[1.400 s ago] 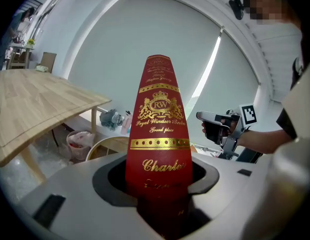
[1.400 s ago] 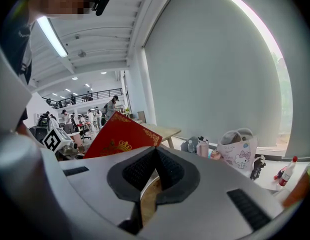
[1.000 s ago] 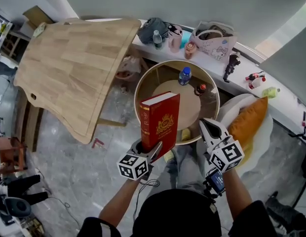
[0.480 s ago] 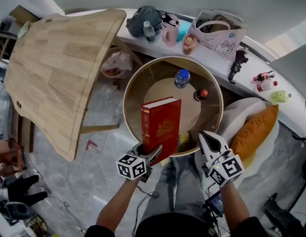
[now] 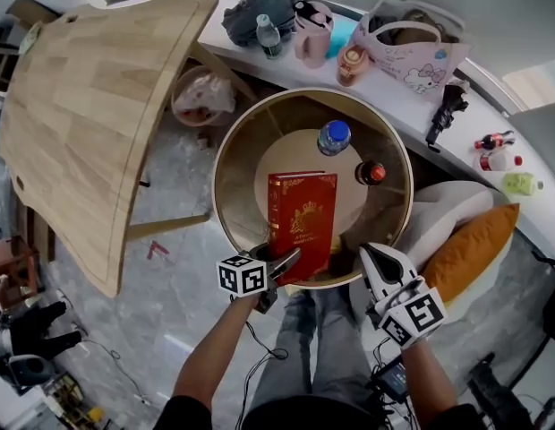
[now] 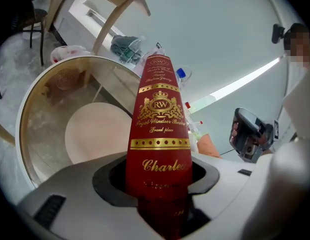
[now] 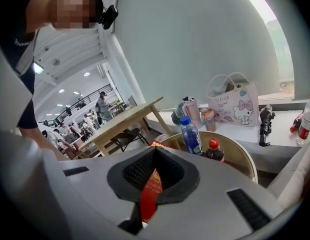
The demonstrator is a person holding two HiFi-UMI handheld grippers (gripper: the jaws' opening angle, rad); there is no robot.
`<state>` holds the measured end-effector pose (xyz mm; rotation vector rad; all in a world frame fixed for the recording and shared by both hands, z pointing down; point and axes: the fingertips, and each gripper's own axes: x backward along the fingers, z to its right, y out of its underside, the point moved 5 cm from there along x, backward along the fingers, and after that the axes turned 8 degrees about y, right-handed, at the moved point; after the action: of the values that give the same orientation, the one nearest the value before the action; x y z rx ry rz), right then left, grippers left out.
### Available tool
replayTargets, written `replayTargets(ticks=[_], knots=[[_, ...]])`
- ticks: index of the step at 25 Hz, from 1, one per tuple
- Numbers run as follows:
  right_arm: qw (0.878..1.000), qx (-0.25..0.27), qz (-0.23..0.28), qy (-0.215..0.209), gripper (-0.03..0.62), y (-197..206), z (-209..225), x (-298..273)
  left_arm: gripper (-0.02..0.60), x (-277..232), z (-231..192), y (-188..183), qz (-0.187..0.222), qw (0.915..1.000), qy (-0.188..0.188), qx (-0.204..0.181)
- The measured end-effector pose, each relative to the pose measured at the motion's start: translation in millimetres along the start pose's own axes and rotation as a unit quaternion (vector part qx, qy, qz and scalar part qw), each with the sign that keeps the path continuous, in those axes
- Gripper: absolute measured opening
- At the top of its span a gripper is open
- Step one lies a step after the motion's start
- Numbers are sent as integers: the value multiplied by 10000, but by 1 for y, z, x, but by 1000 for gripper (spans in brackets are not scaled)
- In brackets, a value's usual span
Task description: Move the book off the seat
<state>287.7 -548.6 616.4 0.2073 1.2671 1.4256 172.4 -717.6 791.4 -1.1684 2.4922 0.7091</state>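
Note:
A red hardcover book (image 5: 302, 218) with gold print has its lower end clamped in my left gripper (image 5: 282, 262), which is shut on it. It hangs over the near side of a round wooden table with a raised rim (image 5: 226, 150). In the left gripper view the book's spine (image 6: 157, 129) stands up from between the jaws of the left gripper (image 6: 157, 176). My right gripper (image 5: 376, 256) is just right of the book, at the table's near rim, shut and holding nothing. In the right gripper view a strip of red shows through the slit of the right gripper (image 7: 151, 184).
A blue-capped water bottle (image 5: 334, 137) and a red-capped bottle (image 5: 370, 172) stand inside the round table. An orange cushion (image 5: 470, 249) lies on a white seat (image 5: 439, 209) to the right. A large wooden table (image 5: 89, 106) is at the left. A ledge behind carries a bag (image 5: 412, 47) and cups.
Both grippers have come down toward the round table. The book has sunk with the left gripper, from above the rim to low over the table's near side.

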Motion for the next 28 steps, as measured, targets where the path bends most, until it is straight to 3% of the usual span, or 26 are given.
replayTargets(ticks=[7, 13, 20, 24, 28], knots=[[9998, -183, -77, -18, 9, 1, 16, -7, 247, -10, -25, -9, -32, 9989, -23, 460], [9996, -230, -154, -80, 9, 6, 22, -11, 269, -11, -39, -10, -164, 9991, -124, 369], [9994, -238, -223, -119, 9, 6, 28, -11, 364, -5, -58, -13, -452, 9928, -1109, -64], [9994, -194, -244, -150, 9, 9, 25, -11, 371, 4, -70, -15, -825, 9713, -2054, -865], [9994, -174, -227, -188, 9, 11, 21, -11, 348, 9, -66, -24, -720, 9631, -2298, -1199]])
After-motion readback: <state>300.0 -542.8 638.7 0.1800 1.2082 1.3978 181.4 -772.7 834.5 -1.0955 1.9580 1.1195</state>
